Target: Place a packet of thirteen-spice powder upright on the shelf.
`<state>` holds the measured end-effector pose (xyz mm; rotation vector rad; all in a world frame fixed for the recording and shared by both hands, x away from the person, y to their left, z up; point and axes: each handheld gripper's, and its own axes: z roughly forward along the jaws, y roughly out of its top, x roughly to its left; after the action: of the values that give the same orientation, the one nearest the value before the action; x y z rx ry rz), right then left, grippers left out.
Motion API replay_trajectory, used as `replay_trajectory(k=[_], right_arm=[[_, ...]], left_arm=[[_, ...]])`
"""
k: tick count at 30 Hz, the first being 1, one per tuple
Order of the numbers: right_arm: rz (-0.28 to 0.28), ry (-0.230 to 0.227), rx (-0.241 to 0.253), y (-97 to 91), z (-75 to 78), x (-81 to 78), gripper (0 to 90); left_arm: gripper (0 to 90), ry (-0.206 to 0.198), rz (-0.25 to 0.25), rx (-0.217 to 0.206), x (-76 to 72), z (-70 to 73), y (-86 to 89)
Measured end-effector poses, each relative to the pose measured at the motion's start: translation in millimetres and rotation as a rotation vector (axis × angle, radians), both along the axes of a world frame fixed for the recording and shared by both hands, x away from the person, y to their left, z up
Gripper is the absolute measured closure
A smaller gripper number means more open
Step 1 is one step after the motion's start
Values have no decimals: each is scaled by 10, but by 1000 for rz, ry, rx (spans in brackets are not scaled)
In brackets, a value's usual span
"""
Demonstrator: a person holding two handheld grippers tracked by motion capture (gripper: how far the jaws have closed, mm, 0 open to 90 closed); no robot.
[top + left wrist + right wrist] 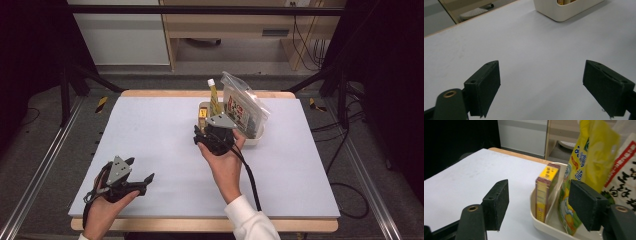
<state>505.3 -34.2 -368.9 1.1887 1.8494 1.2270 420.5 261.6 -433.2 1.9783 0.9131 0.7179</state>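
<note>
Standing at about one o'clock from the middle of the pale grey matte table top (pixel 150 130), the off-white smooth plastic bin with rounded corners (pixel 257 137) holds three packs upright. A small rectangular yellow cardboard box with dark red edges (pixel 546 191) stands at the bin's near end, against its curved wall. Just beside it, at three o'clock in the right gripper view, rises a glossy, crinkled yellow soft pouch with a white cap (pixel 589 157), and behind that a clear crinkly plastic bag with red and black print (pixel 242 107).

The right gripper (pixel 539 205), black with flat block-shaped pads, is held at the bin's six o'clock side. Its jaws stand apart, one on the table side and one in front of the pouch; the box shows in the gap between them but farther off, and the pads press on nothing.

The left gripper (pixel 140 170) lies low near the table's seven o'clock corner, well apart from the bin, its jaws spread wide over bare table with nothing between them.

The pouch's top and the printed bag are cut off at the edge of the right gripper view, and the print is too blurred to read. The bin's floor is hidden by the packs.
</note>
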Motion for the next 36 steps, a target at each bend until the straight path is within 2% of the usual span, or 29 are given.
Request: replay_trajectory(k=[2, 7, 17, 36], right_arm=[[8, -1, 7, -51, 27, -34, 304], [55, 37, 22, -166, 55, -88, 226], [101, 42, -13, -332, 97, -183, 94], [110, 12, -24, -589, 189, -329, 73]], left_arm=[[136, 0, 0, -2, 0, 2, 2], [120, 1, 13, -6, 0, -1, 16], [74, 7, 34, -25, 10, -3, 48], [56, -4, 32, -19, 7, -14, 51]])
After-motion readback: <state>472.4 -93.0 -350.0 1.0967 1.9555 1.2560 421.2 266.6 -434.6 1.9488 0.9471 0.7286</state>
